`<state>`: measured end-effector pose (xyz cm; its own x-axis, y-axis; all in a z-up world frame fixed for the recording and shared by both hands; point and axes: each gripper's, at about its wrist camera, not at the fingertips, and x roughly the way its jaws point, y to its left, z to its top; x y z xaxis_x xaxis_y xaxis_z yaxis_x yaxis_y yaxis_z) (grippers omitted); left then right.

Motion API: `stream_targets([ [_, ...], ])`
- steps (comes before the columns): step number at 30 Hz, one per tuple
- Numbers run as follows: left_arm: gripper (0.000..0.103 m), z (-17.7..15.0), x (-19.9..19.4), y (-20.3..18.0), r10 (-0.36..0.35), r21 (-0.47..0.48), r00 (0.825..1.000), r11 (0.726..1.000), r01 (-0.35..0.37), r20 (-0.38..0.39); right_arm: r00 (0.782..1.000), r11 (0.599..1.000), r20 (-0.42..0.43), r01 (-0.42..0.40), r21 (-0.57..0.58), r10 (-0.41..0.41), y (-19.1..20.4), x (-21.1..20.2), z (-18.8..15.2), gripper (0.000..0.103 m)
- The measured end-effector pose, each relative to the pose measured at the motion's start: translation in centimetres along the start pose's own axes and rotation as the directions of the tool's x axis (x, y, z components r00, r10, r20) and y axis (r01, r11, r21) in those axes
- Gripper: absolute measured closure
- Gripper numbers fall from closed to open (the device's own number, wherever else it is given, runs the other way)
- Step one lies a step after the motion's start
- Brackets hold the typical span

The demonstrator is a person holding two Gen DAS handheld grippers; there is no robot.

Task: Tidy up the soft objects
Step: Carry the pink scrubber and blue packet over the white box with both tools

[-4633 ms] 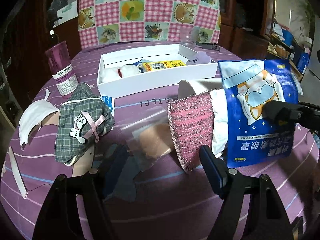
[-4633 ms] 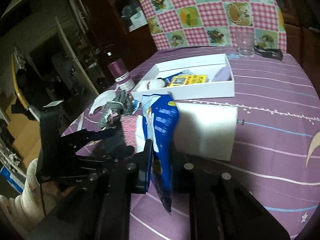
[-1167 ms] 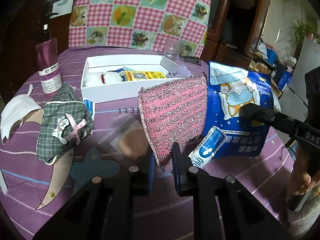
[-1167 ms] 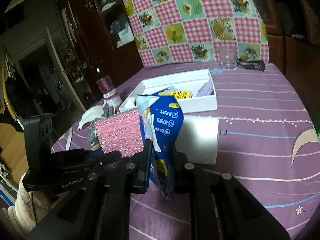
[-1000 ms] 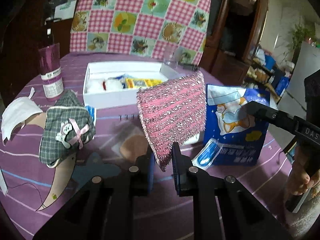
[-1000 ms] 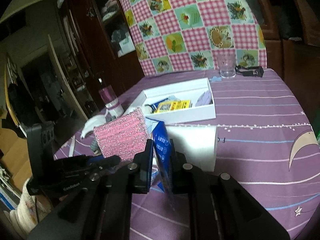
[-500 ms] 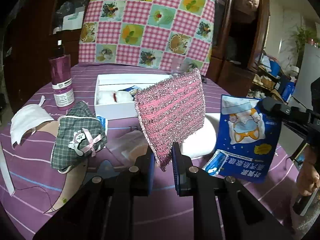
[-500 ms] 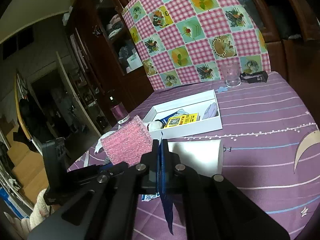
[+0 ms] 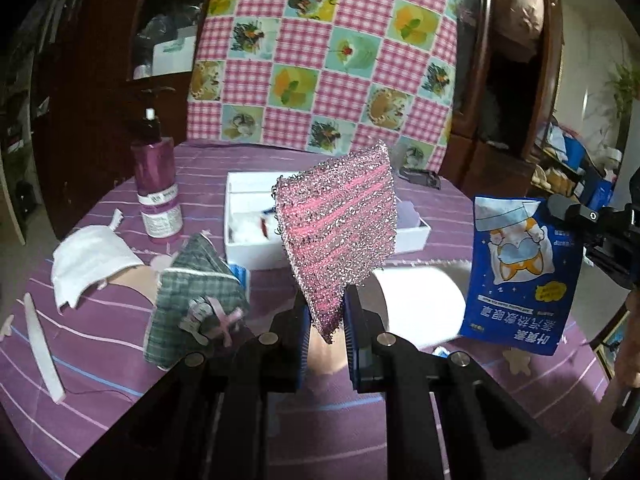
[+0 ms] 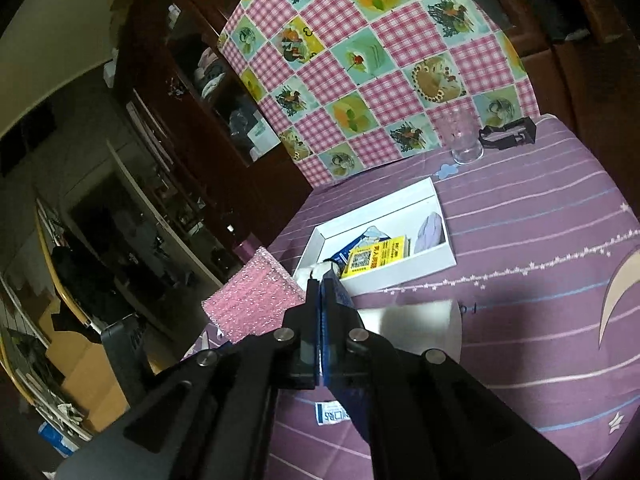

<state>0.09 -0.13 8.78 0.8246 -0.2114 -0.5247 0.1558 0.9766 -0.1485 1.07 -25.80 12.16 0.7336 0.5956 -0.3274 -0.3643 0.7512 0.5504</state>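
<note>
- We held the left hand-held gripper [image 9: 326, 322] clamped narrowly on the lower corner of the pink glittery scrub pad [image 9: 338, 236], which stood lifted above the desk [image 9: 100, 360] with its broad face tilted up.
- Our right hand-held gripper [image 10: 321, 322] was pressed fully together on the blue eye-mask pouch [image 9: 520, 268]; in the right wrist view we saw only the pouch's thin edge [image 10: 340, 292] pinched between the pads, and the pouch hung clear of the desk.
- We saw the pad and the pouch raised side by side, apart from each other, both in front of the white box [image 10: 400, 268].
- In the box we could make out a yellow packet [image 10: 376, 258], a pale lilac item [image 10: 430, 228] and something white at its near end.
- On the desk's purple cloth, to the left of the pad, lay a green plaid pouch [image 9: 196, 300] with a pink bow, a white face mask [image 9: 88, 260] beyond it, and an upright purple pump bottle [image 9: 156, 192].
- A white flat lid [image 10: 420, 328] lay just in front of the box, and 1 clear glass [image 10: 460, 136] stood at the far edge.
</note>
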Motion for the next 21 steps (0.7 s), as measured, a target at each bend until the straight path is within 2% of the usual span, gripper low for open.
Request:
stream_targets([
  [11, 0.089, 4.0, -1.3, 0.4, 0.038, -0.007, 0.998, 0.999, -0.038, 0.044, 1.0, 1.0, 0.012, -0.017, 0.014, 0.017, 2.2, 1.1, 4.6, 0.102],
  [21, 0.089, 8.8, 0.7, 0.5, 0.04, -0.045, 0.996, 0.998, -0.037, 0.077, 0.995, 0.988, 0.032, -0.096, 0.121, 0.093, 1.3, 4.5, 10.2, 0.102],
])
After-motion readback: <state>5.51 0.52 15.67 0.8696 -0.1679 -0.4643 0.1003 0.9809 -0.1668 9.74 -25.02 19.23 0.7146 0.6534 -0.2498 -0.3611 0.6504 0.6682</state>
